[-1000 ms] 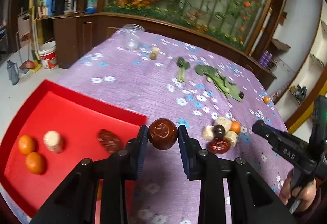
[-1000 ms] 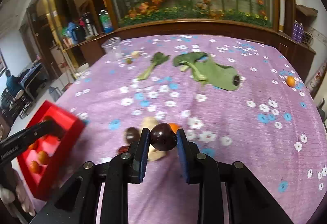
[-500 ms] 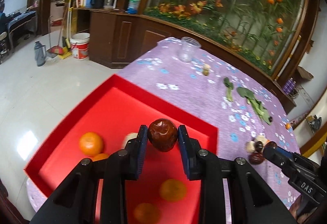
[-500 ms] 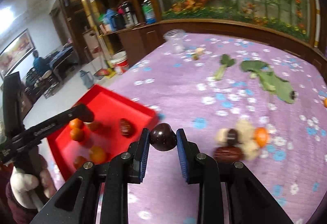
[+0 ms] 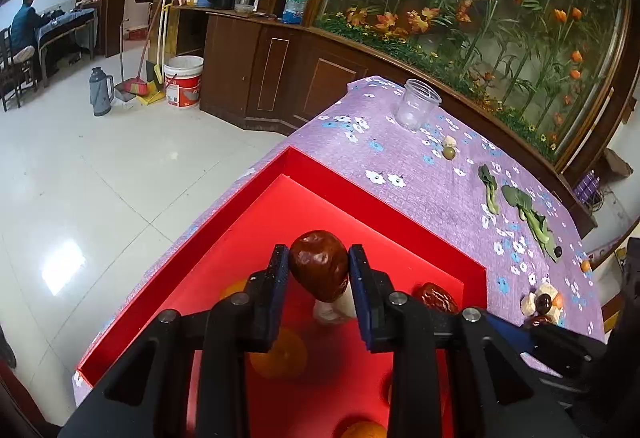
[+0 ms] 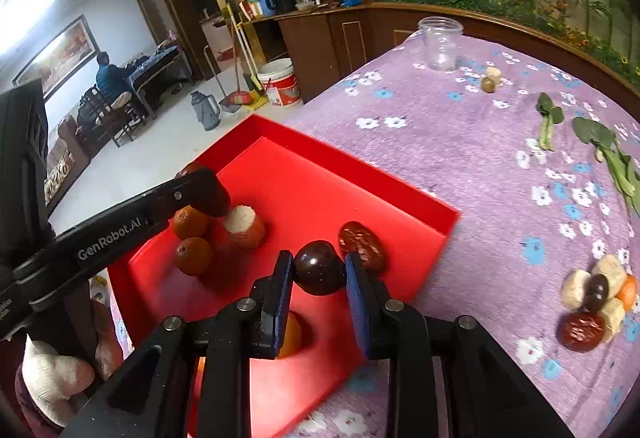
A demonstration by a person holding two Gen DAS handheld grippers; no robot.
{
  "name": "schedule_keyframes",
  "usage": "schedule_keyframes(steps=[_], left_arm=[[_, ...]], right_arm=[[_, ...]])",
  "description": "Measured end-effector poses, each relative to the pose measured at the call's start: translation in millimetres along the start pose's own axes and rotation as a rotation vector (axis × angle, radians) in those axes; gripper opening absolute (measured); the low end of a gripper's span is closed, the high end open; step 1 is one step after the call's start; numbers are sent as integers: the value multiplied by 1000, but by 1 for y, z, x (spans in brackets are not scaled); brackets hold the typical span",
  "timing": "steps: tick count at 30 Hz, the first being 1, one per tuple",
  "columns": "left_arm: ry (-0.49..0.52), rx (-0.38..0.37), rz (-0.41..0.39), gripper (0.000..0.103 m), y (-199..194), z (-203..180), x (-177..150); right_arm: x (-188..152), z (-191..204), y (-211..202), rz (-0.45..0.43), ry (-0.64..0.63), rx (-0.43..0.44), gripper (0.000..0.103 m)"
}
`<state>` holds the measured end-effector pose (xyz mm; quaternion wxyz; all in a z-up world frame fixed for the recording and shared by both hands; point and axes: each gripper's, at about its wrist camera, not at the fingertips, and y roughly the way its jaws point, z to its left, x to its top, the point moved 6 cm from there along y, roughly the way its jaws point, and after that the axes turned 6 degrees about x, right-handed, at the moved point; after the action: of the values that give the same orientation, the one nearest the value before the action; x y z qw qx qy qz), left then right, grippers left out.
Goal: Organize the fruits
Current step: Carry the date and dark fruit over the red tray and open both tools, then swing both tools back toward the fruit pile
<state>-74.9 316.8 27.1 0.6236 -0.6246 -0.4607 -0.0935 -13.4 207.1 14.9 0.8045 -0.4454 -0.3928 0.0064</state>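
— Both grippers have swung off the purple cloth and now hang over the red tray point(image 5: 384, 210). What are they carrying?

— Left gripper point(image 5: 319, 270) pinches a red jujube point(image 5: 319, 265); right gripper point(image 6: 319, 270) clamps a dark round fruit point(image 6: 319, 268), near the tray's right edge.

— Risk?

— Round fruit released from height may roll, knock the oranges point(image 6: 192, 254) or hop the low wall. The two tools are also close and could collide.

Glossy red tray point(image 5: 384, 206), cloth tablecloth point(image 5: 420, 182)
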Motion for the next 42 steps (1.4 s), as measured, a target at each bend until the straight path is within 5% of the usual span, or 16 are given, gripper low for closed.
schedule_keyframes(steps=[5, 9, 15, 21, 25, 32, 42], left_arm=[[-36, -5, -8, 30, 1, 7, 3], [-64, -10, -19, 50, -2, 12, 7], [-84, -20, -35, 58, -11, 15, 12], [-86, -33, -39, 62, -19, 12, 12], [-87, -38, -44, 67, -27, 10, 11], [-78, -59, -44, 68, -42, -1, 8], [-3, -86, -64, 75, -72, -44, -2]], right_arm=[[-1, 0, 10, 17, 3, 4, 29], [-3, 2, 17, 29, -4, 7, 30], [-5, 7, 17, 30, -14, 10, 30], [-5, 11, 7, 13, -18, 18, 32], [-6, 13, -5, -22, -30, 1, 46], [-14, 4, -29, -64, -14, -18, 54], [-36, -44, -76, -117, 75, -75, 55]])
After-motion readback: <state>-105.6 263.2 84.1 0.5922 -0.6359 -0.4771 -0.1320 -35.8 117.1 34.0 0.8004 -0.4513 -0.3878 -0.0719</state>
